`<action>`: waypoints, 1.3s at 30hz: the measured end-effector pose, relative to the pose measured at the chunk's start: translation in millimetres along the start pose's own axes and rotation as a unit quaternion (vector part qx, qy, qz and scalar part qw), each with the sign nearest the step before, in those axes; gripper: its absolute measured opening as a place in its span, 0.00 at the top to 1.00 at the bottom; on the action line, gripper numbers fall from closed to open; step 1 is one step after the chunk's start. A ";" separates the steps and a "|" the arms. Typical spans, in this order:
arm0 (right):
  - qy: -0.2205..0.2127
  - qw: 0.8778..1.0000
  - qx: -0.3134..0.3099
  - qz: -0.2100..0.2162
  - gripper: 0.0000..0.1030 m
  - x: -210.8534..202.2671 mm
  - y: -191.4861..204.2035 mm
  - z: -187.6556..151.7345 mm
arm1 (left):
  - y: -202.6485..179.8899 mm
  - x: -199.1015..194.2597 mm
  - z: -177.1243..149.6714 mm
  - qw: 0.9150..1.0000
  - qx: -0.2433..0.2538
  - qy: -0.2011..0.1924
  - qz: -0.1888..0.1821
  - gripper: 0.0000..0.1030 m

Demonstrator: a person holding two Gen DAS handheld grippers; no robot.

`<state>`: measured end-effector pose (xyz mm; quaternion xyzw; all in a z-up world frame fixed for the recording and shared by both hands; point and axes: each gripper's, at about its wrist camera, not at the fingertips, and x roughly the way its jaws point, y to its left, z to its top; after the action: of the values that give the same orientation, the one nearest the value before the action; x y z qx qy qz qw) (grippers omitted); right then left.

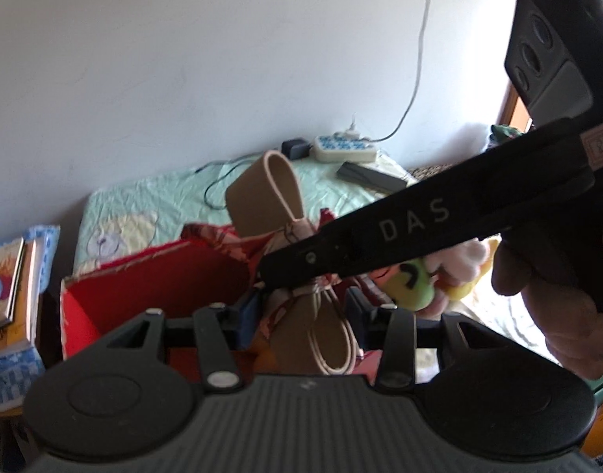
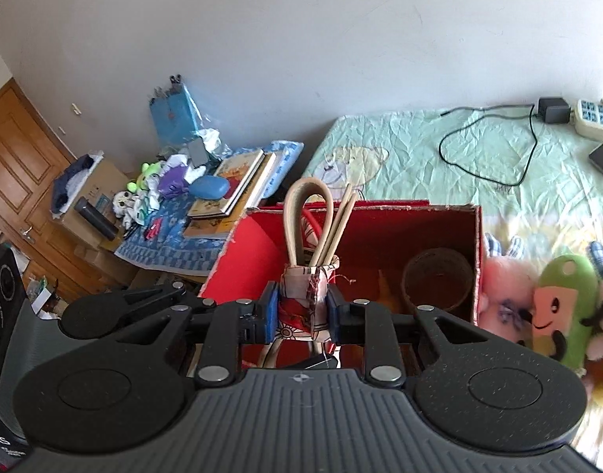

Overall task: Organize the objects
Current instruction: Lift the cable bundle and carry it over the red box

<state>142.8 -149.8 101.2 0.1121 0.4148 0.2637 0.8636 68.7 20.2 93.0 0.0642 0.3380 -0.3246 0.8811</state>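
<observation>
While the right gripper [image 2: 302,311] squeezes the little cloth bag [image 2: 301,295] between its blue pads, the bag hangs just over the open red box [image 2: 419,232], with its tan loop handles [image 2: 307,220] sticking up toward 12 o'clock. In the left wrist view, the left gripper [image 1: 301,311] has its fingers spread on each side of the same bag, and they look apart, not pinching. The right tool crosses in front from 3 o'clock. A brown round holder [image 2: 437,280] sits inside the box at 3 o'clock from the bag. The plush toys [image 2: 553,299] lie outside the box wall, farther toward 3 o'clock, on the green bedsheet [image 2: 419,149]. To do this step well, I think the bag should go straight down into the free side of the box, at 9 o'clock from the holder, kept upright so the handles do not catch the wall. The squeeze should stay firm until the bag rests on the bottom.
</observation>
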 end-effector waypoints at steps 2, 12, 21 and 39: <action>0.007 1.000 0.006 -0.004 0.74 11.3 -0.1 0.7 | 10.1 6.0 -2.9 1.000 -0.014 0.012 -0.002 0.57; 0.039 0.999 0.018 -0.018 0.74 57.4 2.4 3.4 | 52.7 31.7 -12.2 0.997 -0.039 0.063 0.019 0.56; 0.086 0.995 0.018 -0.046 0.74 98.7 -9.4 1.5 | 74.1 64.3 -17.6 0.991 -0.061 0.116 0.034 0.57; 0.189 0.979 0.032 -0.064 0.74 159.5 -43.0 4.6 | 94.1 115.7 -28.4 0.974 -0.090 0.198 0.060 0.56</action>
<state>244.5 -98.2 -18.5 0.0611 0.5854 0.2104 0.7806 175.7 42.0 -12.4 0.0676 0.5294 -0.2199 0.8166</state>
